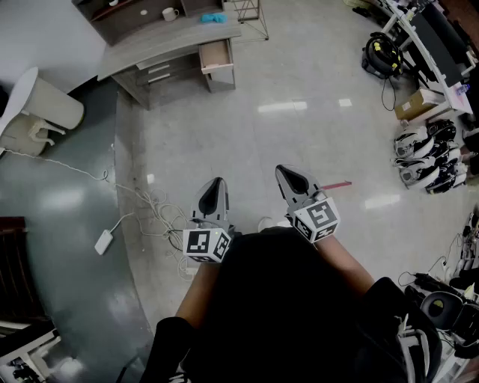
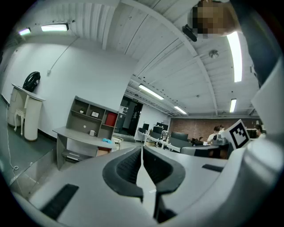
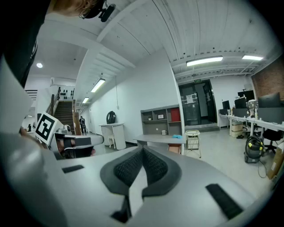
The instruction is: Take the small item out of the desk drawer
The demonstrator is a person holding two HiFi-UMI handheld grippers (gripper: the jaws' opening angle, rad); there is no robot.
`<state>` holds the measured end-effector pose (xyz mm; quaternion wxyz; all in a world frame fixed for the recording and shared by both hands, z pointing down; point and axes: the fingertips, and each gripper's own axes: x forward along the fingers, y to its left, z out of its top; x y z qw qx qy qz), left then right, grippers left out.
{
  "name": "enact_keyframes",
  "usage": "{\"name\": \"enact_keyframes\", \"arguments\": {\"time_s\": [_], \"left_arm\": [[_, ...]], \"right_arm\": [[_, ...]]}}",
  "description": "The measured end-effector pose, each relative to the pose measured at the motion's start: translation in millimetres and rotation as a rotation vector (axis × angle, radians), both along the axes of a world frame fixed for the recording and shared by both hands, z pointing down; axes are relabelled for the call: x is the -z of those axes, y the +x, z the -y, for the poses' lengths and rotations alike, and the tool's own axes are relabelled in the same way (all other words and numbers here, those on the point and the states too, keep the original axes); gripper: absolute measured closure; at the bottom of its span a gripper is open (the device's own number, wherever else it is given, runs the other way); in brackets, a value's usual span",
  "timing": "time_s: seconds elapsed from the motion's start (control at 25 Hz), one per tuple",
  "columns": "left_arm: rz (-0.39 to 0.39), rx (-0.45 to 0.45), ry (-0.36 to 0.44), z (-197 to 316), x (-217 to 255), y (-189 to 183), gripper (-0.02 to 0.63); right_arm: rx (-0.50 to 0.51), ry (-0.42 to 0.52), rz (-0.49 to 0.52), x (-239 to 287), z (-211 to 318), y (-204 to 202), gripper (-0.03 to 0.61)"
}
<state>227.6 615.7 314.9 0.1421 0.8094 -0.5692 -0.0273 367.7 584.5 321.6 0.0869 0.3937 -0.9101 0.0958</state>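
left gripper (image 2: 142,165): holding nothing, jaws pressing together, pointing almost level toward the desk (image 2: 75,134)
right gripper (image 3: 142,167): also closed on nothing, pointing the same way
drawer (image 1: 217,56): already standing open at the right end of the desk, well apart from both grippers
small item: not showing in any view; probably lying inside the drawer, too far away to tell
risk, walking: catching a foot in the cables (image 1: 153,206), these lying in loose loops on the floor (image 1: 247,142) just ahead of the left gripper
risk, reaching: arriving with the jaws together and pushing the item deeper into the drawer instead of closing around it
risk, wrong thing: taking the mug (image 1: 170,13) or the blue thing (image 1: 213,17) from the desk top, both being small and easier to see than the drawer's content
risk, grip: pinching a small item only at the very tips and dropping it over the hard floor
desk, material: looking like grey laminate, flat top with straight edges, open shelves rising behind
drawer, material: showing a pale wood colour, plain box shape
jaw pads: looking like dark rubber with fine ribs, curving in toward a narrow tip
cables, material: thin, white, soft, ending beside a white flat adapter (image 1: 103,241)
floor, material: grey, smooth and glossy, reflecting the ceiling lamps
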Motion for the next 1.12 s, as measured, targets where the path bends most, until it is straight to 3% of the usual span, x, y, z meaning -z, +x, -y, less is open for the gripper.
{"name": "enact_keyframes", "arguments": {"time_s": [0.32, 0.84, 1.0, 1.08, 1.12], "left_arm": [[0.008, 0.0, 0.0, 1.8, -0.7, 12.2, 0.595], [0.008, -0.024, -0.013, -9.9, -10.7, 25.3, 0.594], [0.013, -0.025, -0.025, -13.3, -13.2, 22.3, 0.582], [0.007, -0.005, -0.036, -12.9, -16.2, 16.0, 0.506], [0.004, 0.007, -0.039, -13.4, -18.2, 12.9, 0.501]], "right_arm": [[-0.048, -0.026, 0.026, -7.9, 5.3, 21.3, 0.58], [-0.012, -0.039, 0.034, -17.2, -11.3, 34.9, 0.575], [-0.06, -0.057, 0.021, -23.4, -11.0, 48.1, 0.444], [-0.09, -0.072, 0.023, -27.4, -9.1, 55.5, 0.378], [-0.1, -0.079, 0.028, -29.6, -9.1, 59.0, 0.371]]}}
